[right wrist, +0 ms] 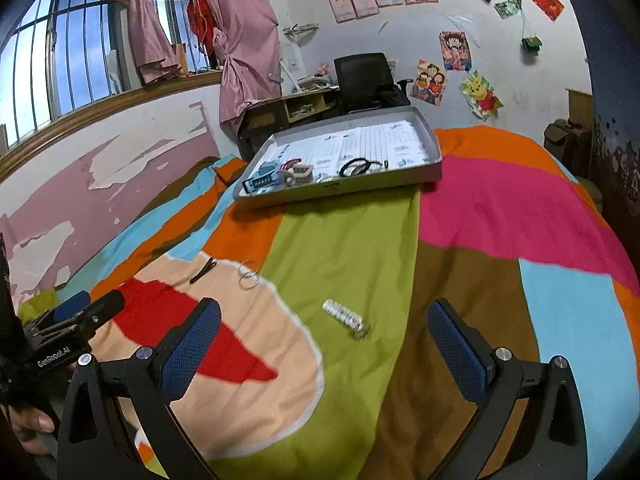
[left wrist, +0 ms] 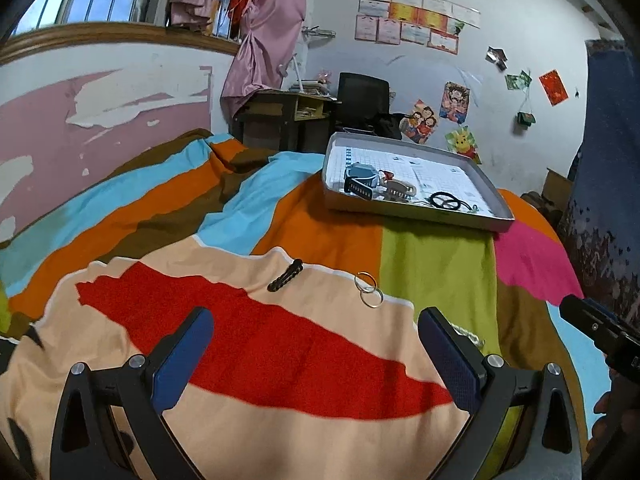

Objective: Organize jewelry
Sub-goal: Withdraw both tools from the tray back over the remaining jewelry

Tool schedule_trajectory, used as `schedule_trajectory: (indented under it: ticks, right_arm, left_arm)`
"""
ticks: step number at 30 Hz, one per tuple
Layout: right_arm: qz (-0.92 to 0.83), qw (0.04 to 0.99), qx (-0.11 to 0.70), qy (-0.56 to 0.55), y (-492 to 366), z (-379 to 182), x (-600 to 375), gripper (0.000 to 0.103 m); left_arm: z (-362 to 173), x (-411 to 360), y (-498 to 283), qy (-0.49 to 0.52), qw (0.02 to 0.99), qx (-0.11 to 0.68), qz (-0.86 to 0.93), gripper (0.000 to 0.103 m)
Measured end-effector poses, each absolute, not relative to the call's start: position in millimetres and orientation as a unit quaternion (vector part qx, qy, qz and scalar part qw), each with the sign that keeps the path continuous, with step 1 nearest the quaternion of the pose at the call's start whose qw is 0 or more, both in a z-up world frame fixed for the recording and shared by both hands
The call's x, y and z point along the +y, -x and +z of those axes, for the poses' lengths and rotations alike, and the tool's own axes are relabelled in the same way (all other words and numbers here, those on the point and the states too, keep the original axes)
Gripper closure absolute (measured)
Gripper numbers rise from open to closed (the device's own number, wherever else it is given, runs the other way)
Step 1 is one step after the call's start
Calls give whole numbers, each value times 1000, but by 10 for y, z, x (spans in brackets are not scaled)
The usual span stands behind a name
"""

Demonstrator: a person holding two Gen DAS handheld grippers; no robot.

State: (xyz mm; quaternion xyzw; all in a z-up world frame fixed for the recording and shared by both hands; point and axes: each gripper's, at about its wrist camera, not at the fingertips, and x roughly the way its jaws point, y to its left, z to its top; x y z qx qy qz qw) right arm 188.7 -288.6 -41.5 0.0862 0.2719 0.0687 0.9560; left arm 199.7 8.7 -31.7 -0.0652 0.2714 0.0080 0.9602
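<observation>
A grey tray [left wrist: 404, 211] [right wrist: 352, 190] lies on the bed and holds watches [left wrist: 362, 182] [right wrist: 264, 180], a black hair tie [left wrist: 444, 201] [right wrist: 354, 168] and other small pieces. On the bedspread in front lie a black hair clip [left wrist: 285, 275] [right wrist: 203, 271], two silver rings [left wrist: 369, 289] [right wrist: 248, 275] and a silver bracelet [right wrist: 347, 317], partly hidden behind my left finger [left wrist: 466, 334]. My left gripper [left wrist: 316, 344] is open and empty, just short of the clip and rings. My right gripper [right wrist: 326, 340] is open and empty, with the bracelet lying between its fingertips on the cover.
The bed carries a patchwork cover [left wrist: 280, 360] [right wrist: 480, 240] of many colours. Behind it stand a desk [left wrist: 280, 116] and black chair [right wrist: 362, 76] against a wall with posters. A pink curtain [right wrist: 248, 40] hangs by the barred window. A person's hand [right wrist: 32, 424] holds the left gripper.
</observation>
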Motion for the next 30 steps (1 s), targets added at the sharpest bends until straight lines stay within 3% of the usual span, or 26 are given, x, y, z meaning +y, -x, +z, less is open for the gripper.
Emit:
schedule_trajectory:
  ticks: [30]
  right_arm:
    - [78, 931, 355, -30, -2507, -903, -2922, 1]
  left_arm:
    - [-745, -144, -2257, 28, 959, 284, -1, 0]
